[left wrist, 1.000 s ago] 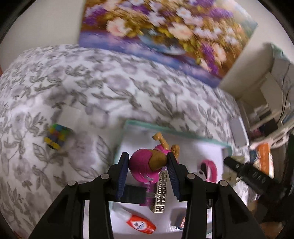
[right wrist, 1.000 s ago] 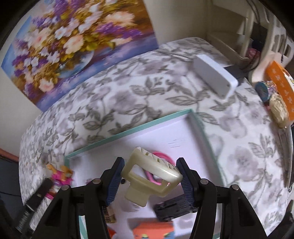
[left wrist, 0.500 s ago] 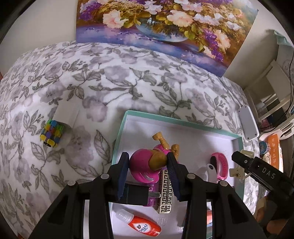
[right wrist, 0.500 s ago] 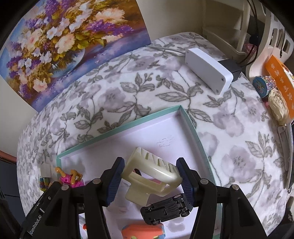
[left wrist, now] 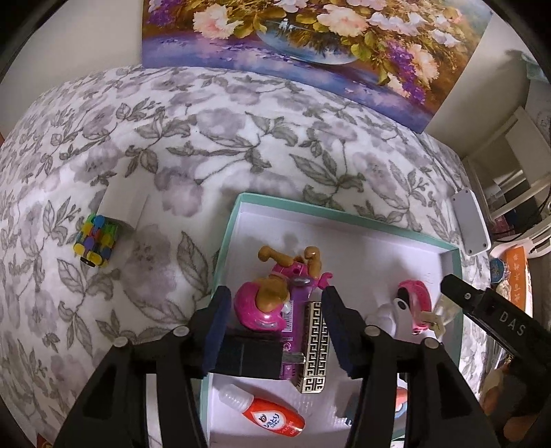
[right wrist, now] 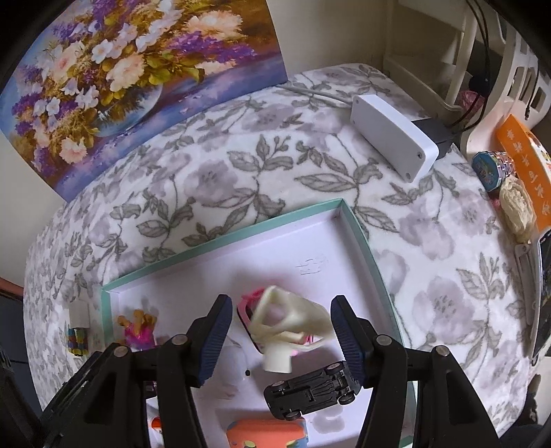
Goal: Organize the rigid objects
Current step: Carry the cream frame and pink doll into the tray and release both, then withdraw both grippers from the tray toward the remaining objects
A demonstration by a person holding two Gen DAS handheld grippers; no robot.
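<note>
Both grippers' jaws have just been opening, pads clear: the left gripper frees a light, hard, slick pink toy figure, best regripped across its round head, and the right gripper lets go a stiff cream clip, blurred above the teal-rimmed tray.

A floral painting leans on the pale wall behind a leaf-patterned bedspread.

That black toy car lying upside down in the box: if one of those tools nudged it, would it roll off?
Probably not yet: the black toy car lies on its roof, wheels up, so a nudge would likely slide it across the teal-rimmed white box. It looks hard and stiff. Flipped onto its wheels, it would probably roll easily on that smooth floor.
</note>
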